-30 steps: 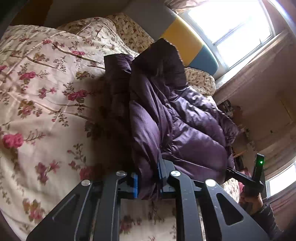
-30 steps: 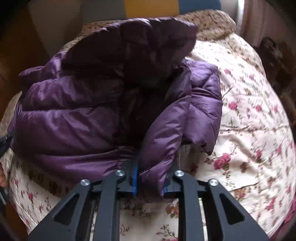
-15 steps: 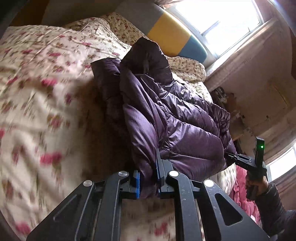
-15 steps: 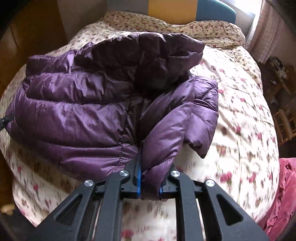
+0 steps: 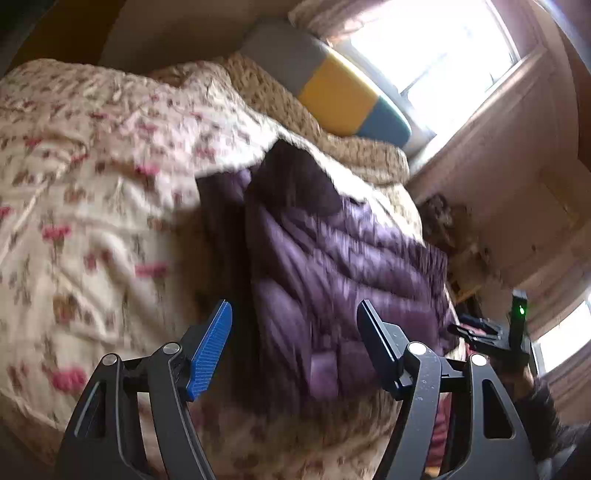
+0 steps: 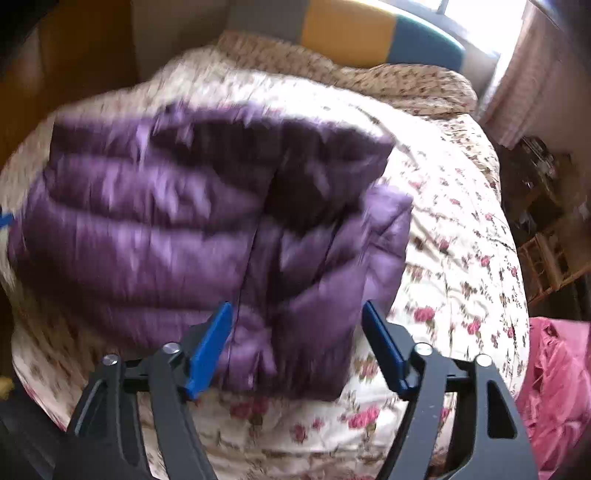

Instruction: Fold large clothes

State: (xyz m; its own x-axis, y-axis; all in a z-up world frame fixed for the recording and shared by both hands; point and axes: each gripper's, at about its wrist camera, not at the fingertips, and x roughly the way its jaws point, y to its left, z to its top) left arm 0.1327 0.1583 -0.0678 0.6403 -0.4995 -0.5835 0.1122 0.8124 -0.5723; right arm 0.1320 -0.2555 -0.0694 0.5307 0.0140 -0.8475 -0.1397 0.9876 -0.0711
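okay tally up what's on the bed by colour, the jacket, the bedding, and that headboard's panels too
Purple: 1, the puffer jacket
Floral cream: 1, the quilt
Headboard panels: 3, one grey, one yellow, one blue
Pink: 1, a cloth at the bed's edge
Total: 6

Bed with floral quilt (image 6: 454, 258), grey-yellow-teal headboard (image 5: 332, 92) behind. Bright window (image 5: 443, 48) top right, pinkish curtain (image 6: 517, 74), wooden shelf (image 6: 550, 258) at right, probably cluttered; blur hides detail.
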